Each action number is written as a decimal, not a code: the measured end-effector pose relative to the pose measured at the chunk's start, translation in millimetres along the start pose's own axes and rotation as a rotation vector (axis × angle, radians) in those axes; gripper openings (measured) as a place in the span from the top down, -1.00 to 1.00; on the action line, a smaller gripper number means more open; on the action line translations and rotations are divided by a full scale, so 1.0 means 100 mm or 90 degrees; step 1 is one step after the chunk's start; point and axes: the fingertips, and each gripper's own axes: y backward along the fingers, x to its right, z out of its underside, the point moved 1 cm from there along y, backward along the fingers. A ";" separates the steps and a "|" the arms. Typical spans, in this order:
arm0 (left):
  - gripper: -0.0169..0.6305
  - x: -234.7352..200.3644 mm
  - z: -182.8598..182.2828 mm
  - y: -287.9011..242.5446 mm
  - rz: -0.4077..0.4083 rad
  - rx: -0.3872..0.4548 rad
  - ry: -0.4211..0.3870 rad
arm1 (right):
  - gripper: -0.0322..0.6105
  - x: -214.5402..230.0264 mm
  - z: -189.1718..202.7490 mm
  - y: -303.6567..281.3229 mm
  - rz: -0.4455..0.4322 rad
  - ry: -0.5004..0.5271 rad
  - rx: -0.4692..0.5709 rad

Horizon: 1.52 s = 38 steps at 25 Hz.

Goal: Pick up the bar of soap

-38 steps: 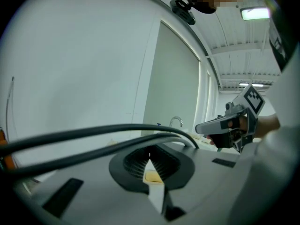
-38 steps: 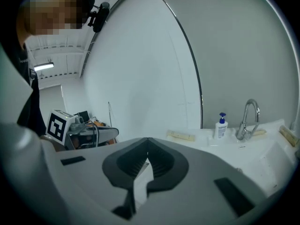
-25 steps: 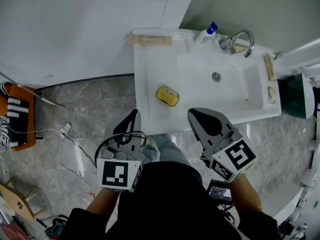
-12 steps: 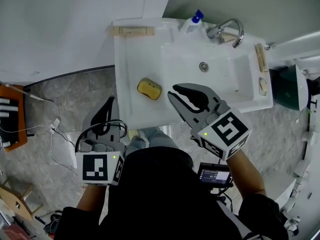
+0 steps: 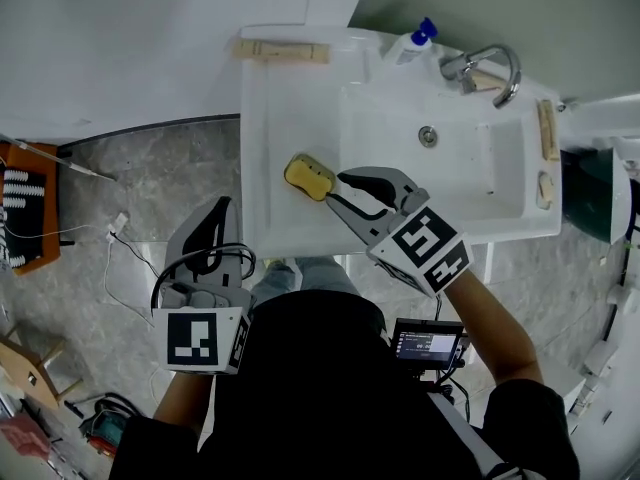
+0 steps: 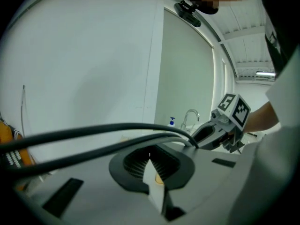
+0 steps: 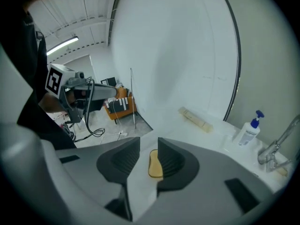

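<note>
The soap (image 5: 309, 176) is lying flat on the white sink (image 5: 258, 118), on the ledge left of the bowl. It is sitting just ahead of the right gripper (image 5: 336, 188)'s fingertips. That gripper's fingers are opening, and the soap is showing through the gap between them, beyond the pads and not pressed by either. Nothing is standing between the fingertips and the soap.

Past the soap from the fingers, at the back left corner, a wooden piece (image 5: 283, 51) is lying along the edge. Off to the fingers' right, the drain (image 5: 428, 136) is sitting in the bowl. The bottle (image 5: 412, 46) and the faucet (image 5: 490, 68) are standing behind it, well apart from the soap. Two more wooden pieces are resting on the far right rim.

The left gripper (image 5: 220, 208) is hanging over the floor (image 5: 150, 178) beside the sink, its fingers together on nothing and pointing away from the soap. A cable (image 5: 110, 268) is trailing on the floor beyond it.

A second ago both grippers were hanging at the sink's front edge, the right one's fingers together. Since then the right gripper has been reaching in over the ledge towards the soap, while the left one has been staying low beside the sink.

Counted: one soap, one bottle, one faucet, one drain, three wooden pieces, two grippers.
</note>
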 end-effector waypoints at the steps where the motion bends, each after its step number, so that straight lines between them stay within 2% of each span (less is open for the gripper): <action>1: 0.93 -0.01 0.01 0.00 -0.006 -0.004 0.001 | 0.55 0.01 0.05 -0.06 -0.011 0.003 -0.012; 9: 0.93 -0.07 0.22 -0.03 -0.051 -0.052 0.005 | 0.54 0.10 0.44 -0.51 -0.074 0.003 -0.073; 18: 0.93 -0.16 0.35 -0.09 -0.089 -0.089 0.018 | 0.48 0.27 0.93 -1.02 -0.099 -0.022 -0.147; 27: 0.93 -0.21 0.40 -0.09 -0.108 -0.099 0.031 | 0.41 0.23 0.99 -1.33 -0.108 -0.017 -0.193; 32: 0.93 -0.21 0.40 -0.11 -0.110 -0.100 0.034 | 0.35 0.24 1.06 -1.40 -0.106 -0.038 -0.248; 38: 0.93 -0.19 0.40 -0.12 -0.106 -0.098 0.033 | 0.33 0.21 1.07 -1.45 -0.110 0.002 -0.283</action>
